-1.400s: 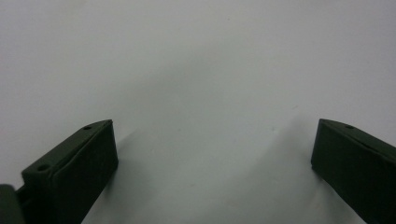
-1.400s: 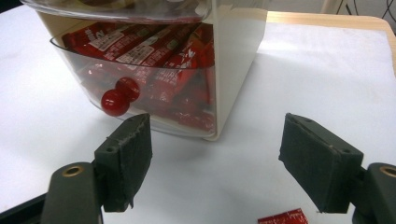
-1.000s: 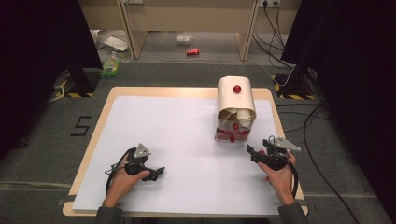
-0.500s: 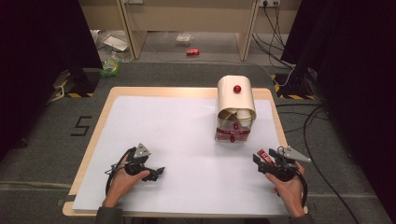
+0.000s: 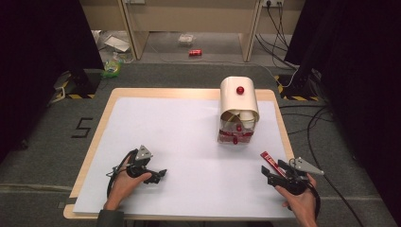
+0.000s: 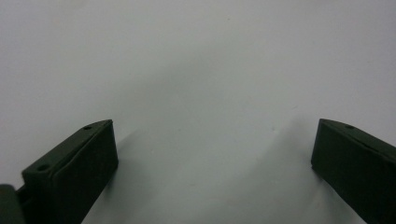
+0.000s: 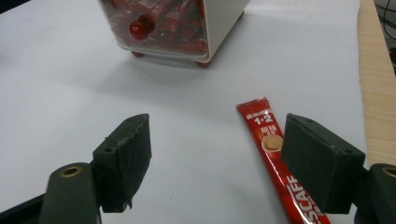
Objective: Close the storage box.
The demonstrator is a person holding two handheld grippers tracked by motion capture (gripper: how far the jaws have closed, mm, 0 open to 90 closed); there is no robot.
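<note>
- My left gripper (image 5: 158,176): jaws stood wide apart, nothing between them; it rested low over the white sheet (image 5: 179,142) at the near left, held in my left hand (image 5: 124,182). In the left gripper view the gap (image 6: 215,154) showed bare sheet alone.
- My right gripper (image 5: 270,174): jaws spread wide, clamped on nothing; held in my right hand (image 5: 299,201) at the near right of the table (image 5: 101,127).
- Red coffee stick (image 7: 275,154): lay flat on the sheet, inside the right gripper's gap (image 7: 215,158) but hard against the right-hand jaw, its near end passing behind that jaw. Whether the jaw touched it, I could not tell. In the high view the stick (image 5: 270,161) lay just beyond the gripper, angled far-left to near-right.
- Dispenser box (image 5: 238,111): cream curved lid with a red knob on top, red sachets visible through its clear front (image 7: 159,23); stood at the far right of the sheet, beyond the stick and apart from it.
- Edges: the wooden table edge (image 7: 376,93) ran close along the right of the stick and my right gripper; the near edge sat just below both hands.
- Open room: the sheet's centre and far left lay bare, a wide stretch between my two grippers.
</note>
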